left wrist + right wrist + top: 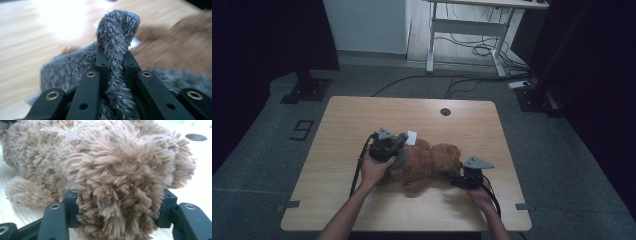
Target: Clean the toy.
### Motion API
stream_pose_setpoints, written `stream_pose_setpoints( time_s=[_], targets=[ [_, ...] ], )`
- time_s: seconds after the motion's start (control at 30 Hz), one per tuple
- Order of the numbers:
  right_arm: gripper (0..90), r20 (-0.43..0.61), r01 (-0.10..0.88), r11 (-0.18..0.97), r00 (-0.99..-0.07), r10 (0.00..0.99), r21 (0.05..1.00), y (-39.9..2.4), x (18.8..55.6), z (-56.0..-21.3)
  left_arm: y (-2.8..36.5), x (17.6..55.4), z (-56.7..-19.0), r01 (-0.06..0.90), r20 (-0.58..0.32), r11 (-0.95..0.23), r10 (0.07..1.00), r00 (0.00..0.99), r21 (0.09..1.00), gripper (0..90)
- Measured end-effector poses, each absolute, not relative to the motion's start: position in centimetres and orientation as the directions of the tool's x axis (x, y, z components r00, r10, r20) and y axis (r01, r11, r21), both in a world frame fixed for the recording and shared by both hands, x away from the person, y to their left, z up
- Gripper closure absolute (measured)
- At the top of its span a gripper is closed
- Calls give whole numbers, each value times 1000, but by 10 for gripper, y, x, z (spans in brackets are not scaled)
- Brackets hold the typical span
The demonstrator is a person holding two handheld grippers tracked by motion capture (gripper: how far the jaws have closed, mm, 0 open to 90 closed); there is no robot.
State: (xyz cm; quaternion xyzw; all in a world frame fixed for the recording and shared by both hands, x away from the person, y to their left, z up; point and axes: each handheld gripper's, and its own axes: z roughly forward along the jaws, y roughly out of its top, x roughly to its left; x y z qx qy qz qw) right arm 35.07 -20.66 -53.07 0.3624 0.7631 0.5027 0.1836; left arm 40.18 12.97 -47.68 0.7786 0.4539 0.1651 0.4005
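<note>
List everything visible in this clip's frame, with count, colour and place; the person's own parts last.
teddy bear: one, brown, lying mid-table
fuzzy cloth: one, grey, at the bear's left end
tag: one, white, beside the bear
table: one, light wood, centre
desk: one, white legs, beyond the table
cables: several, black, on the floor
left claw: black, shut on the cloth
right claw: black, gripping the bear
hands: two, at the near edge

A taped "9" [303,130] marks the grey floor [252,150].
</note>
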Motion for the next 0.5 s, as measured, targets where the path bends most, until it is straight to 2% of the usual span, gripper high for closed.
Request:
stream_pose_setpoints(
  time_s=[0.23, 0.37, 0.43, 0.5],
  targets=[
    [390, 95, 375, 222, -666, 740, 900, -206, 351, -531, 152, 399, -493, 609, -111, -266, 854, 509, 747, 787],
    [389, 104, 380, 216, -666, 739, 899, -207, 352, -532, 152, 400, -477, 598, -149, -229, 844, 515, 768, 788],
    [389, 105, 381, 216, -666, 738, 899, -207, 352, -532, 143, 399, -460, 579, -182, -212, 818, 546, 787, 790],
    [388, 104, 380, 215, -665, 740, 899, -207, 352, -532, 129, 397, -445, 549, -173, -224, 796, 580, 805, 791]
  ],
)
